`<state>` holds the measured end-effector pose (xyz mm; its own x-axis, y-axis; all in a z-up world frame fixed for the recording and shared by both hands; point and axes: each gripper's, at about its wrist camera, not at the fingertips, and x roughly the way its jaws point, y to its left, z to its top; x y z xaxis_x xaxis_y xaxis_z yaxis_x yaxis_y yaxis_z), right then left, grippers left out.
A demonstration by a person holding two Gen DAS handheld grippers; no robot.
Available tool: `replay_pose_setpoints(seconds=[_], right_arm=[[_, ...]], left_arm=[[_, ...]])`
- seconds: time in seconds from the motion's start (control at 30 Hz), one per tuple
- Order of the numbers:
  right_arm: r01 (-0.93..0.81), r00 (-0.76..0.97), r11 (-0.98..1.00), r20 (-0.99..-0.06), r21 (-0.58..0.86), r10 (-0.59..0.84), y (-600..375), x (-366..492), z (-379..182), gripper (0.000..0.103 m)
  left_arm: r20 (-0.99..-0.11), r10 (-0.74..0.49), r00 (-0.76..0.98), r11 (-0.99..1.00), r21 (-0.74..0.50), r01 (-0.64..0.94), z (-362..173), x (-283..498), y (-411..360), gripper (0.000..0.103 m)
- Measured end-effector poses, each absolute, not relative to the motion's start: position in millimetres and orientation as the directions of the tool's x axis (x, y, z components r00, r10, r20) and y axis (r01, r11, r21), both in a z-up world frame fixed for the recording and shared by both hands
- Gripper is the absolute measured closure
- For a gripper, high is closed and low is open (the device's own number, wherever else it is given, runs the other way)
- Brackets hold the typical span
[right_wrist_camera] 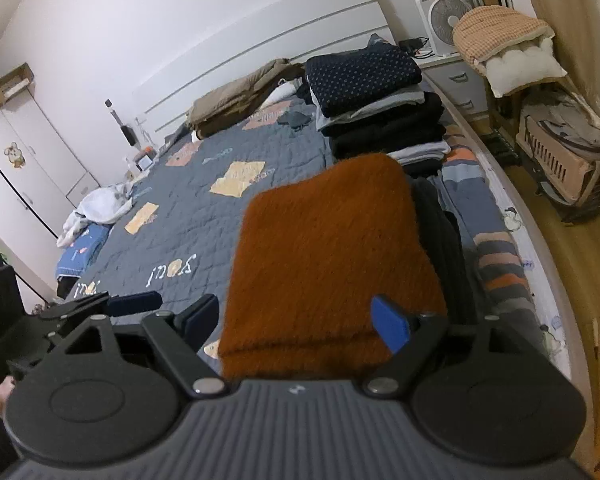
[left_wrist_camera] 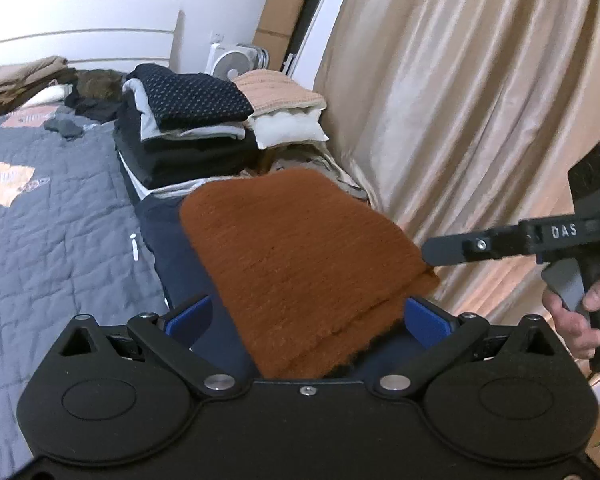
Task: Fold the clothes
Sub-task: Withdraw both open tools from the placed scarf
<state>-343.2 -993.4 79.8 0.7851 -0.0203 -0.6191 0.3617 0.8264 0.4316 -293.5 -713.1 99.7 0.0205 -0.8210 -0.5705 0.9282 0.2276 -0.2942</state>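
Both grippers are wide open here. Left gripper [left_wrist_camera: 308, 312] has its blue pads [left_wrist_camera: 424, 314] spread far apart, and the right gripper [right_wrist_camera: 296, 316] is splayed the same way. Right hand [left_wrist_camera: 580, 312] is wrapped round its handle.
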Motion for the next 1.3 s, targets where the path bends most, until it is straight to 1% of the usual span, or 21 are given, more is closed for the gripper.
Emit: replay_pose_setpoints(seconds=[0.07,0.17,0.3,0.7,1.1,1.3], right_arm=[[0.362,0.777,0.832,-0.629,0.42,-0.02,-987.4,-345.2,83.8,0.017],[0.354,0.769,0.847,-0.639,0.397,-0.022,-975.1,-349.7,89.6,0.016],[0.34,0.756,0.864,-0.654,0.37,-0.018,-958.9,-352.6,98.1,0.016],[0.338,0.744,0.875,-0.668,0.346,-0.023,-942.2,-361.3,119.1,0.016],[0.339,0.716,0.891,-0.697,0.302,-0.037,-931.0,-362.9,130.7,0.016],[0.354,0.704,0.897,-0.707,0.266,-0.068,-930.4,-361.3,133.7,0.016]], left_arm=[[-0.602,-0.798,0.034,0.262,-0.295,0.919,103.2,-293.4,-712.6,0.0],[-0.615,-0.787,0.054,0.29,-0.29,0.912,109.7,-295.2,-706.8,0.0],[-0.64,-0.762,0.099,0.325,-0.246,0.913,118.7,-298.9,-700.1,0.0],[-0.667,-0.733,0.132,0.342,-0.193,0.92,130.9,-304.9,-686.3,0.0],[-0.688,-0.719,0.103,0.307,-0.18,0.935,139.0,-313.4,-686.4,0.0],[-0.689,-0.718,0.103,0.304,-0.177,0.936,137.6,-313.5,-688.6,0.0]])
